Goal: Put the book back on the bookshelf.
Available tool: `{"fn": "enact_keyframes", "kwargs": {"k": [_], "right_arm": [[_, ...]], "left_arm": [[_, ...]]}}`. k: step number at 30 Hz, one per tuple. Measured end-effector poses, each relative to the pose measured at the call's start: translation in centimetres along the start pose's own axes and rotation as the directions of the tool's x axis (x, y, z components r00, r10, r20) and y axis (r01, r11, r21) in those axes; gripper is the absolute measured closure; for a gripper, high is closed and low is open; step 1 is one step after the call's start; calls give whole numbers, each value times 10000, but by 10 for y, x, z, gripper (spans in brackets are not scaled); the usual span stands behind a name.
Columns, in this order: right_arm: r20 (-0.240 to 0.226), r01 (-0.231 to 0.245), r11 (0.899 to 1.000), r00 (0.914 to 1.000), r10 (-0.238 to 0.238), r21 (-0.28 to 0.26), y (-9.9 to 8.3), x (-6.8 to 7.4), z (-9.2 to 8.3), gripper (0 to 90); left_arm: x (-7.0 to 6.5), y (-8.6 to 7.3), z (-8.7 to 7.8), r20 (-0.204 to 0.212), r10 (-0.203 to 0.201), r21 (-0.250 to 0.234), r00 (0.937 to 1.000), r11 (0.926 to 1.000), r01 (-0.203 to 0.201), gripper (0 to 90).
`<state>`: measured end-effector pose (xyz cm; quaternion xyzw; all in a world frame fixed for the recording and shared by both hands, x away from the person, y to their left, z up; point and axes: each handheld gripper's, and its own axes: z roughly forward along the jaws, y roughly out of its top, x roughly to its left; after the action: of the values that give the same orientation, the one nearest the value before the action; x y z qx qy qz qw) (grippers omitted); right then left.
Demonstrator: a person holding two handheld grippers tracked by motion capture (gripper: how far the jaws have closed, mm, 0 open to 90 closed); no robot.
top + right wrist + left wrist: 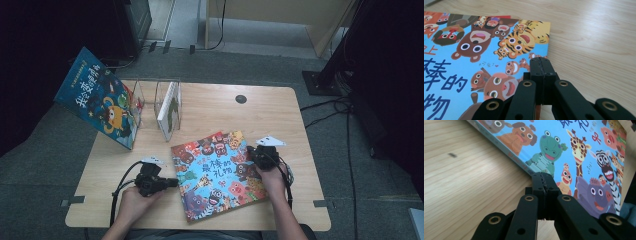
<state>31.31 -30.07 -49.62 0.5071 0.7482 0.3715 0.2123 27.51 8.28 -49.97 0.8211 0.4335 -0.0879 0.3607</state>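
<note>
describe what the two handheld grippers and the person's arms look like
Both the left gripper and the right gripper are black, each trailing a black cable and topped by a pale three-cornered plate. Their black fingers have brass-coloured rivets at the linkages. The forearms are bare, no sleeves showing.

Light wooden surface (280, 107) on grey carpeted floor (60, 150); dim room, dark at both sides. Pale wooden furniture (280, 15) beyond, black cables (325, 107) trailing at right.

The high view is dim and soft, its corners black at 10 and 2 o'clock — both gripper views brighter, their near jaws slightly blurred.
</note>
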Motion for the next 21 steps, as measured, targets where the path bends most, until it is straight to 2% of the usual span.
{"fn": "enact_keyframes", "kwargs": {"k": [4, 12, 14, 21], "right_arm": [[113, -188, 9998, 9998, 189, -77, -5, -8, -7, 900], [258, -361, 9993, 9990, 362, -74, -13, -13, -16, 900], [320, -438, 9990, 9985, 440, -94, -16, -15, -20, 900], [376, -474, 9989, 9982, 476, -56, -28, -16, -33, 900]], "left_arm": [[-4, 3, 5, 98, 87, -37, 9999, 10000, -87, 900], [-10, 12, 13, 276, 350, 26, 9990, 9994, -351, 900], [-9, 15, 12, 245, 371, 119, 9990, 9992, -374, 900], [10, 34, -2, -226, 342, -168, 9992, 9993, -345, 897]]}}
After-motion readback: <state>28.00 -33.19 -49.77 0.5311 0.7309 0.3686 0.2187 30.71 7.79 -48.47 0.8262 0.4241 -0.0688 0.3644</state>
